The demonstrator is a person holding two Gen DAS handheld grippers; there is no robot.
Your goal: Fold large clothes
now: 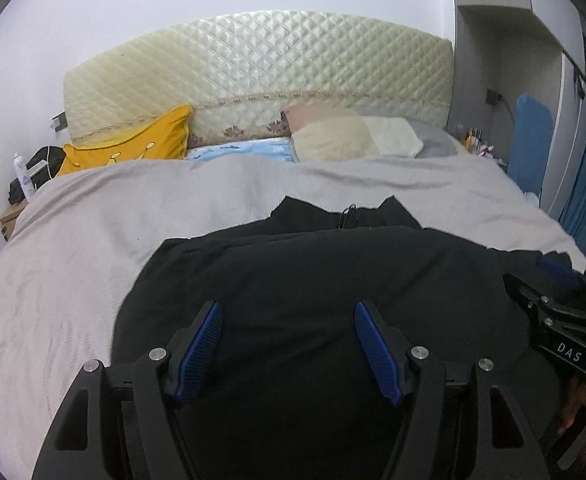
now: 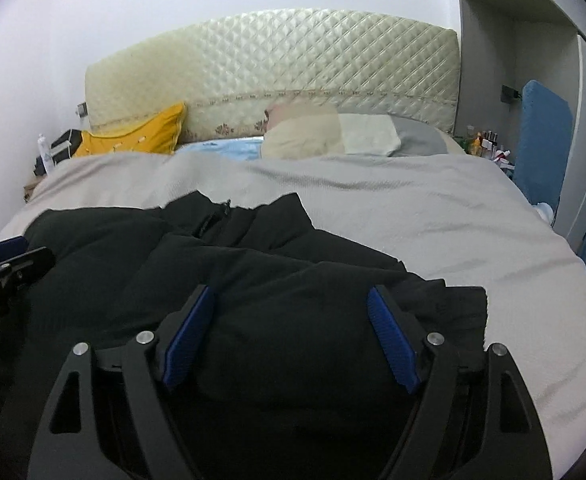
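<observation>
A black garment (image 1: 293, 280) lay spread on the grey-covered bed (image 1: 73, 240). Above it, the left tool (image 1: 289, 312) and right tool (image 2: 291, 296) each hung with fingers apart, gripping nothing.

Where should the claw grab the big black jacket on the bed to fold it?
Probably the black jacket at its right edge, where the cloth ends flat on the gray blanket. The right claw, open just above the jacket, could come from the right side and pinch that loose edge; the bulky middle gives nothing thin to pinch.
</observation>
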